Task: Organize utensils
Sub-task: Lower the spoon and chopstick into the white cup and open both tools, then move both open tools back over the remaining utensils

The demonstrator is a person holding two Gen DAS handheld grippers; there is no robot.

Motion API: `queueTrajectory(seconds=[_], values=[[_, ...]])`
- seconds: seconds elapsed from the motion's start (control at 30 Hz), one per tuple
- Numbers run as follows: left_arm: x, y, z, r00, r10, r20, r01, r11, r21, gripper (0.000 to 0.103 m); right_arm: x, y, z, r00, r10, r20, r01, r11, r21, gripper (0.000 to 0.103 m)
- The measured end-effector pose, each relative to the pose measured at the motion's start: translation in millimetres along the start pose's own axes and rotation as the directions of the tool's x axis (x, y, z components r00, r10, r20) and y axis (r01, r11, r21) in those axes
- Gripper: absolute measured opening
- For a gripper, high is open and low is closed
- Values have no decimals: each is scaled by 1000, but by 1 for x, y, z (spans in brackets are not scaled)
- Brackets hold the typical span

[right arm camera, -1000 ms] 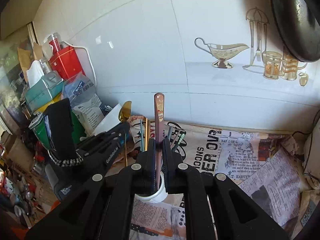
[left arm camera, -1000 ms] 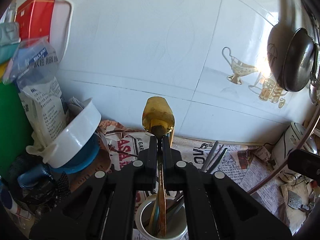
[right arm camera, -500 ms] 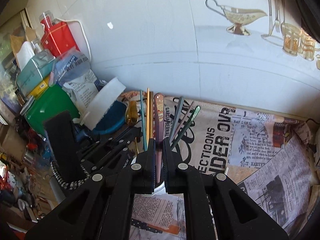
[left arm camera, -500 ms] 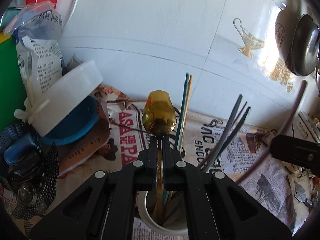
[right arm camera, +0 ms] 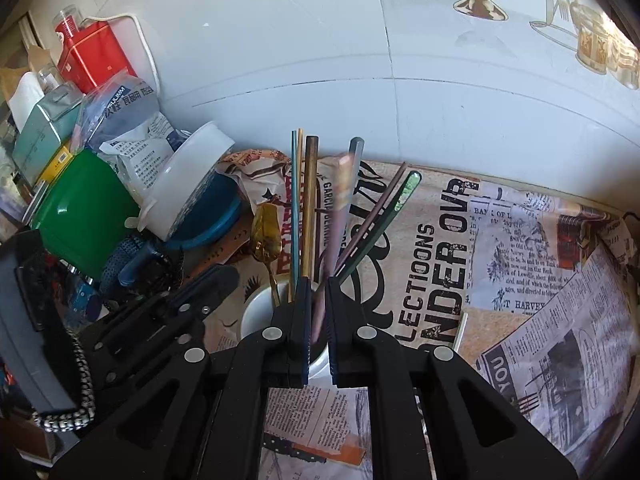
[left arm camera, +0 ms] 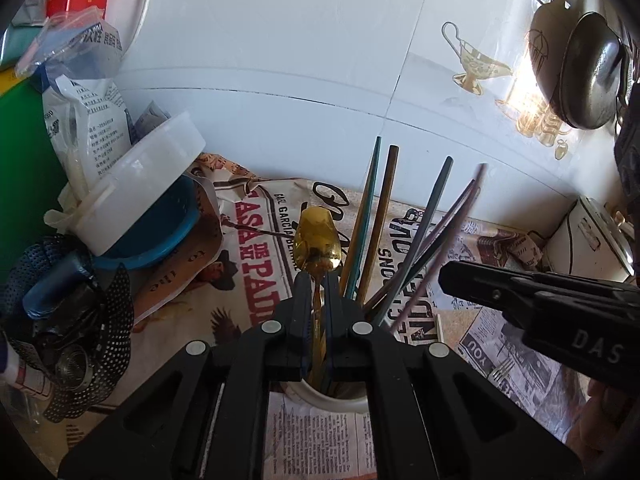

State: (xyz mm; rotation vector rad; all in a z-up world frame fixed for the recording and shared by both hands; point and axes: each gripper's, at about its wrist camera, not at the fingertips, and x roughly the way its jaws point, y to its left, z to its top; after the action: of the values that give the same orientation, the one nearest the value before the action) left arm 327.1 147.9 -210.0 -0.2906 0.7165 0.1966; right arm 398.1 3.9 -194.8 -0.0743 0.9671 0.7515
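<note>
My left gripper (left arm camera: 318, 280) is shut on the thin neck of a gold spoon (left arm camera: 318, 240), bowl end up. Its handle runs down into a white cup (left arm camera: 332, 400) on the newspaper. My right gripper (right arm camera: 318, 284) is shut on a mauve-handled utensil (right arm camera: 340, 212), blurred, whose lower end goes into the same white cup (right arm camera: 256, 312). Several chopsticks (right arm camera: 304, 200) stand fanned out in the cup. In the right wrist view the gold spoon (right arm camera: 266, 236) and the left gripper (right arm camera: 216, 280) sit just left of the cup. The right gripper (left arm camera: 452, 280) shows at the right of the left wrist view.
Newspaper sheets (right arm camera: 520, 248) cover the counter against a white tiled wall. At the left are a white lidded tub on a blue bowl (left arm camera: 144, 184), a green container (right arm camera: 80, 208), a flour bag (left arm camera: 88, 120) and a red tin (right arm camera: 92, 56). A dark pan (left arm camera: 592, 72) hangs at the right.
Both grippers have come down toward the white cup. The gold spoon and the mauve utensil now sit lower among the chopsticks, which rise higher in both views.
</note>
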Motion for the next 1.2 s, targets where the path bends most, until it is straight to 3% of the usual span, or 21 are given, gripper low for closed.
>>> queueTrajectory(seconds=[0.13,0.3,0.47,0.7,0.83,1.03,1.2], values=[[-14,-5,3,1000,14,-7,-14,1000,17,3,-7,1,-3,1000,5,-1,-5,1000,-5,15],[-34,-13,5,999,32,-4,-32,999,37,7,-27,2,-7,1000,-3,26,4,999,-34,17],[-56,-24,7,999,37,14,-38,998,54,20,-53,-2,-11,997,-28,69,33,997,-66,18],[-75,-48,8,998,43,35,-46,996,77,40,-90,-19,-20,988,-77,137,89,992,-90,36],[-77,-65,6,999,39,26,-41,996,82,61,-103,-36,-28,985,-93,148,106,991,-82,46],[-66,-88,-5,999,45,-16,-44,995,95,72,-107,-71,-45,984,-141,112,147,988,-53,49],[-42,-105,-25,994,50,-99,-40,994,104,72,-98,-108,-63,983,-178,37,178,984,1,50]])
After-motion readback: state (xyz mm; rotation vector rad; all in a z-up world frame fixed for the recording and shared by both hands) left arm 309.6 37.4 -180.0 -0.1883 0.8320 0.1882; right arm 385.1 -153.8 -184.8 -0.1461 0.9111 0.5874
